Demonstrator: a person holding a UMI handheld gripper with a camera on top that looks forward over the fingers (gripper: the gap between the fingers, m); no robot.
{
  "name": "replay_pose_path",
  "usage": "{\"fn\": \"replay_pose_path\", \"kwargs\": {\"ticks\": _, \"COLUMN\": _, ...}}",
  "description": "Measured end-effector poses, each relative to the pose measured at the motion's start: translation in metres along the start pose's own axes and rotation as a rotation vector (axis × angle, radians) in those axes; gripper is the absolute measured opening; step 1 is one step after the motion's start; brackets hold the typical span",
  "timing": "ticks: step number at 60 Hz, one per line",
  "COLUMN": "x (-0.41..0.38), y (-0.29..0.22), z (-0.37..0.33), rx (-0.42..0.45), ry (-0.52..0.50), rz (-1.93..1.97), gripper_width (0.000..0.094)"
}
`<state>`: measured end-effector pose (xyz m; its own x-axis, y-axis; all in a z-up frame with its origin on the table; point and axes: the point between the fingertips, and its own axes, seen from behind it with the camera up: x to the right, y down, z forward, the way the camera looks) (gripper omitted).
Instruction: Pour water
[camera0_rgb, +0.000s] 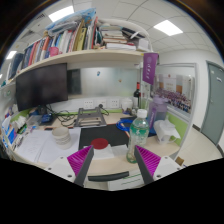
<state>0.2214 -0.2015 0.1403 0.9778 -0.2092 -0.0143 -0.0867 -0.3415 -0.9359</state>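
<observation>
1. The view looks forward along a hand-held two-finger gripper over a cluttered light-coloured desk in an office.
2. The gripper's two fingers, each with a magenta pad on its inner face, stand wide apart and hold nothing. Between them lies only bare desk and a dark flat object.
3. A clear plastic water bottle with a green cap stands upright on the desk, just ahead of the right-hand finger and slightly inside it. Neither finger touches it.
4. A small round red object, perhaps a lid or shallow cup, sits on the desk just beyond the fingers, left of the bottle. Whether it is the vessel to be filled cannot be told.
5. A pale bowl-like container sits further left and further back.
6. Behind the desk, a black monitor stands to the left, beneath a white wall shelf crowded with books.
7. A purple hanging banner shows to the right, near a grey door.
8. Judged from this, the task has barely begun: the bottle's cap looks to be on, nothing is grasped, and no water has been poured.
9. What remains: closing the fingers on the bottle, dealing with the cap, carrying it to a vessel, and tipping it.
</observation>
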Motion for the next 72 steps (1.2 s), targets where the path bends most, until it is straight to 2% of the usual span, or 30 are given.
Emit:
{"fn": "replay_pose_path", "kwargs": {"ticks": 5, "x": 0.048, "y": 0.018, "z": 0.025, "rx": -0.032, "ry": 0.042, "rz": 0.046, "gripper_width": 0.0844}}
{"fn": "replay_pose_path", "kwargs": {"ticks": 9, "x": 0.074, "y": 0.022, "z": 0.046, "rx": -0.021, "ry": 0.062, "rz": 0.026, "gripper_width": 0.0844}}
{"fn": "replay_pose_path", "kwargs": {"ticks": 18, "x": 0.093, "y": 0.017, "z": 0.09, "rx": 0.022, "ry": 0.018, "rz": -0.042, "gripper_width": 0.0821}}
{"fn": "replay_pose_path", "kwargs": {"ticks": 28, "x": 0.085, "y": 0.01, "z": 0.125, "rx": 0.076, "ry": -0.063, "rz": -0.085, "gripper_width": 0.0676}}
{"fn": "replay_pose_path", "kwargs": {"ticks": 34, "x": 0.084, "y": 0.005, "z": 0.134, "rx": 0.097, "ry": -0.087, "rz": -0.077, "gripper_width": 0.0503}}
{"fn": "replay_pose_path", "kwargs": {"ticks": 39, "x": 0.089, "y": 0.004, "z": 0.137, "rx": 0.103, "ry": -0.071, "rz": -0.071, "gripper_width": 0.0478}}
{"fn": "replay_pose_path", "kwargs": {"ticks": 48, "x": 0.093, "y": 0.001, "z": 0.145, "rx": 0.111, "ry": -0.061, "rz": -0.077, "gripper_width": 0.0355}}
{"fn": "replay_pose_path", "kwargs": {"ticks": 60, "x": 0.082, "y": -0.002, "z": 0.148, "rx": 0.078, "ry": -0.045, "rz": -0.156, "gripper_width": 0.033}}
{"fn": "replay_pose_path", "kwargs": {"ticks": 61, "x": 0.078, "y": -0.001, "z": 0.147, "rx": 0.073, "ry": -0.044, "rz": -0.163, "gripper_width": 0.0306}}
{"fn": "replay_pose_path", "kwargs": {"ticks": 72, "x": 0.038, "y": -0.035, "z": 0.142, "rx": 0.04, "ry": -0.035, "rz": -0.457, "gripper_width": 0.0304}}
